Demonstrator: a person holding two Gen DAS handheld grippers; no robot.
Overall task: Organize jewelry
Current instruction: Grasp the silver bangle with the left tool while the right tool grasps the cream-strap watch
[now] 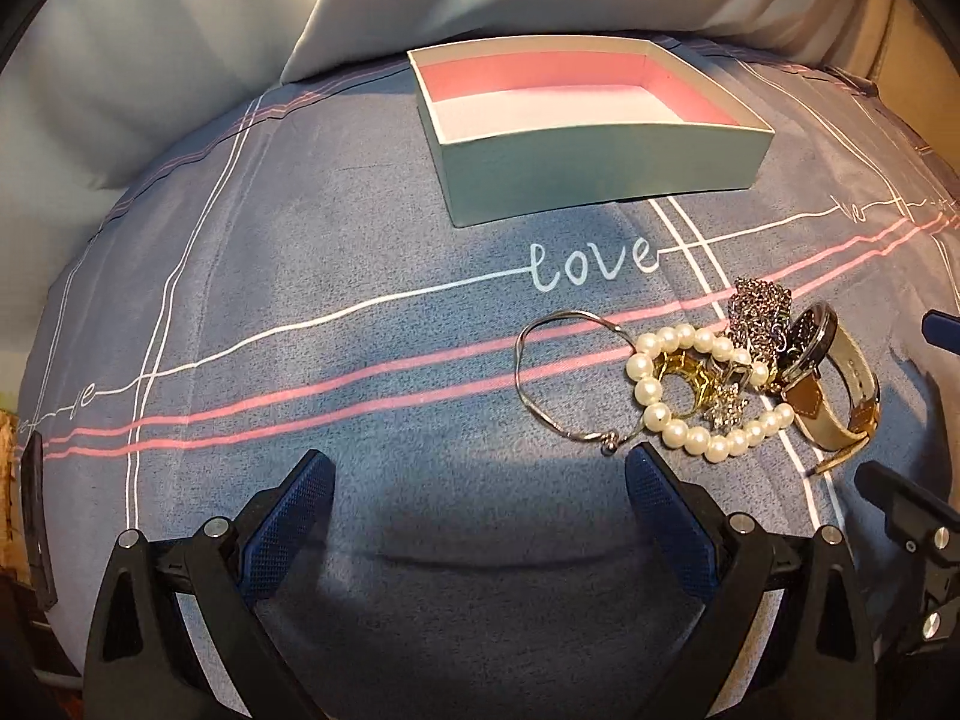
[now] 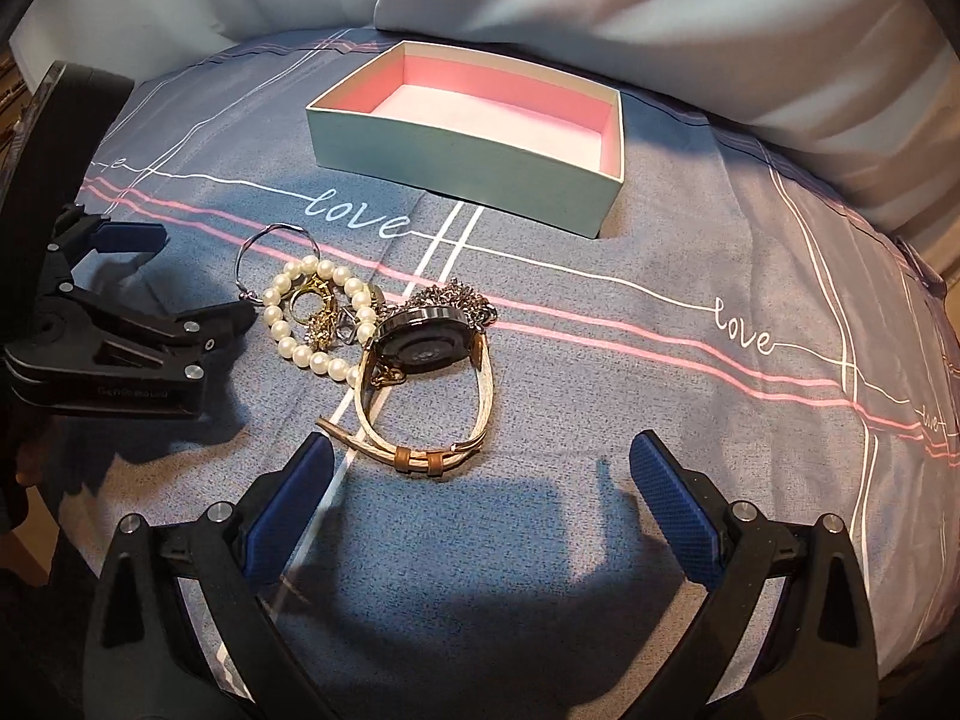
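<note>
Left wrist view: your left tool (image 1: 480,480) hangs wide apart and empty over a blue bedsheet (image 1: 300,252) lined in pink and white, with "love" written across it. Its right-hand finger tip sits just beside the clasp end of a thin silver bangle (image 1: 564,372), the nearest piece of the jewelry heap. Touching the bangle's far side is a pearl bracelet (image 1: 690,438); gold rings (image 1: 684,375) and a small sparkling star-shaped piece (image 1: 726,411) lie inside its loop. Behind the pearls a silver chain (image 1: 759,306) is bunched up, and a wristwatch (image 1: 822,372) with a pale strap leans against it at the heap's right edge.

Beyond the heap, well apart from it, stands an open teal box (image 1: 600,168) with a pink lining and a white floor; nothing lies inside. Pale pillows (image 1: 150,60) rise behind the box.

From the right wrist, your right tool (image 2: 480,468) is likewise spread wide and holds nothing. The wristwatch's buckled strap (image 2: 432,456) lies just ahead of its left finger, the dark dial (image 2: 423,345) tilted up against the chain. Your left tool (image 2: 198,276) shows at the left edge, fingers parted, near the bangle. The open box (image 2: 480,174) stands past the heap, beyond the sheet's pink stripes.
</note>
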